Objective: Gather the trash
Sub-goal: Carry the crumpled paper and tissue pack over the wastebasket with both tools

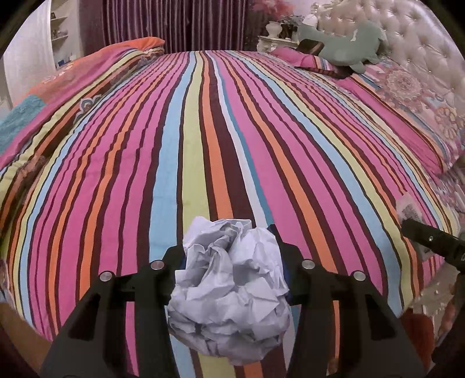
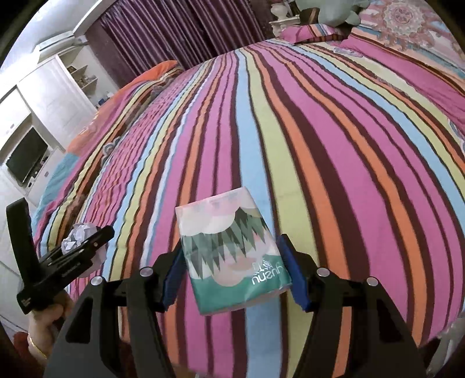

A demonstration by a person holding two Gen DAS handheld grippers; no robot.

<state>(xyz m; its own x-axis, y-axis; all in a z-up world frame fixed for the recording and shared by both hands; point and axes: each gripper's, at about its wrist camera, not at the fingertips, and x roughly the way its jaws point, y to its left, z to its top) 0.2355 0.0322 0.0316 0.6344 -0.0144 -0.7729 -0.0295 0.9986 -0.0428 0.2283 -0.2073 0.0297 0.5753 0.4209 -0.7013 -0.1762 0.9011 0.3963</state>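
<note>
Left hand-held gripper [image 1: 231,261] pinching a crumpled white paper ball [image 1: 229,293], right hand-held gripper [image 2: 232,270] pinching a green-and-white soft tissue pack [image 2: 232,253], both above the striped multicoloured bed [image 1: 203,130] near its front edge

Crumpled paper [image 1: 229,293] hides left pads (mostly); curtain [image 1: 174,23] cropped.

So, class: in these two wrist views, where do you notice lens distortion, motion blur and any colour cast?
Left wrist view: fisheye bends the bedspread stripes into a bulge, dark corners; the crumpled paper is sharp; warm pink cast. Right wrist view: same curving stripes; the tissue pack is slightly smeared, its lettering soft; the white cabinet looks washed out.
</note>
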